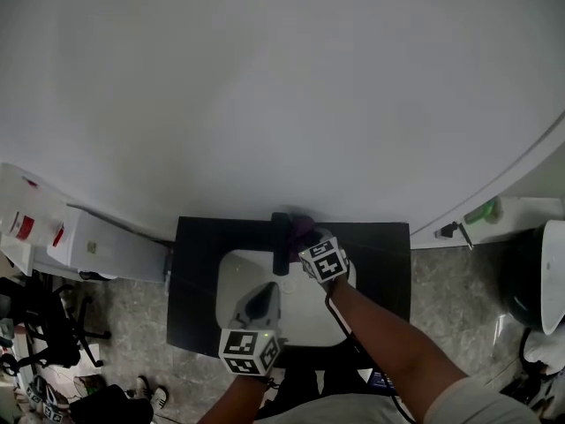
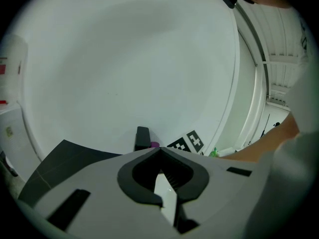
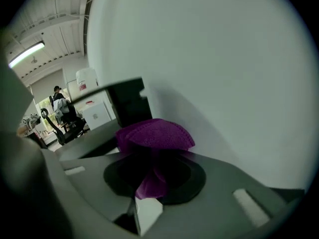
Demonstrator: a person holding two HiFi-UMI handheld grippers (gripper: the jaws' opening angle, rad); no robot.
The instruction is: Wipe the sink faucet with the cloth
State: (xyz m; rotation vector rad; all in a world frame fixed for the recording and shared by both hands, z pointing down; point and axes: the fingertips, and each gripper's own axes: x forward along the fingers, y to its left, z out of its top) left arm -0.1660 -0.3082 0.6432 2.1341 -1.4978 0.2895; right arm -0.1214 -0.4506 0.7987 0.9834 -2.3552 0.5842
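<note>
A black faucet [image 1: 281,241] stands at the back of a white sink [image 1: 305,312] set in a black counter [image 1: 199,281]. My right gripper [image 1: 306,242] is shut on a purple cloth [image 1: 303,229] and holds it right beside the faucet's top, on its right. In the right gripper view the cloth [image 3: 154,133] bulges out of the right gripper [image 3: 155,156], just in front of the faucet [image 3: 127,103]. My left gripper [image 1: 262,300] hovers over the sink's front, shut and with nothing in it. From the left gripper [image 2: 159,149] the faucet [image 2: 142,137] shows ahead.
A plain white wall [image 1: 282,87] rises directly behind the counter. A white cabinet [image 1: 97,241] stands to the left, with an office chair [image 1: 35,316] in front of it. A green object [image 1: 484,210] sits on a ledge at right, near a dark round bin [image 1: 530,276].
</note>
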